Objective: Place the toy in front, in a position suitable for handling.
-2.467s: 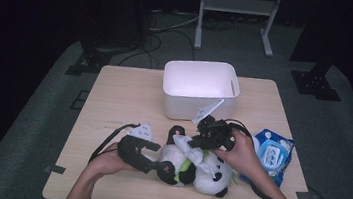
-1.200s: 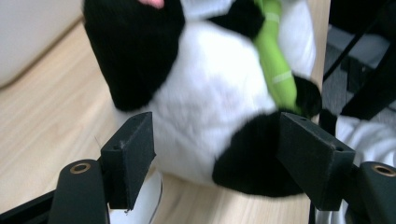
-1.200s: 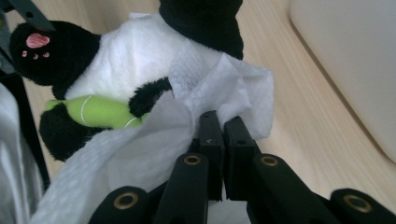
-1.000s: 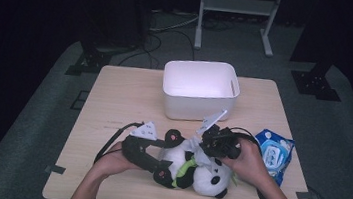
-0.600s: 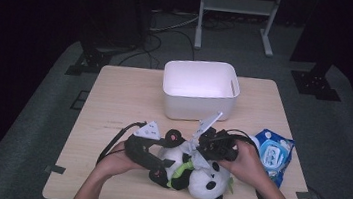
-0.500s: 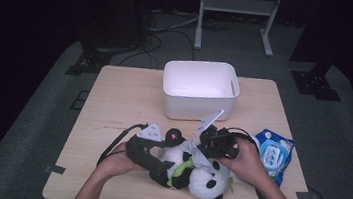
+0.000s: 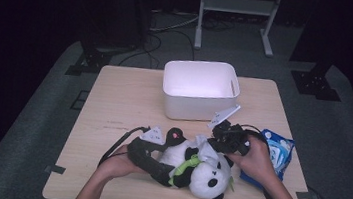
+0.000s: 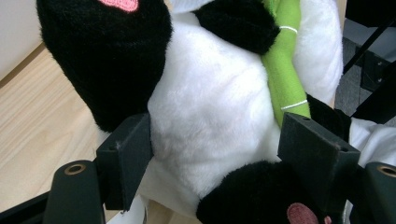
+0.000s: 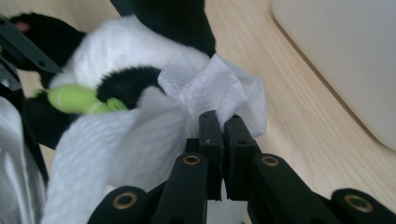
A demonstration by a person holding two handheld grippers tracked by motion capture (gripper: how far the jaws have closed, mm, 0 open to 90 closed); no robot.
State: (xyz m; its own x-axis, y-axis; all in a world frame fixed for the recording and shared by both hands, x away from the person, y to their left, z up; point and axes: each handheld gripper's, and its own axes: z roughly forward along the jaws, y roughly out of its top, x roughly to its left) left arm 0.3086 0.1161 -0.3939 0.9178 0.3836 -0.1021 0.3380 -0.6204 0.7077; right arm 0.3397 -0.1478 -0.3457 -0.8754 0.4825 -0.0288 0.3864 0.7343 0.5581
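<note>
In the high view the panda lies in the lower middle of the frame, on the near part of the table. Compared with the picture from a moment before, it has turned a little: its head now sits lower right, closer to the table edge, and the right gripper has slid slightly to the right with the wipe. I judge that the wiping of the toy is in progress, not finished.

The left gripper grasps the panda by its body; in the left gripper view the two jaws press into the white belly from both sides. The right gripper is clenched on the wipe, its jaws almost touching.

The panda is soft plush, with a fluffy white pile, black limbs and a green bamboo stalk of smooth felt. The wipe is thin, embossed and crumpled. The bin behind is a rigid white plastic box with rounded corners. A blue wipe pack, glossy, lies at the right.
</note>
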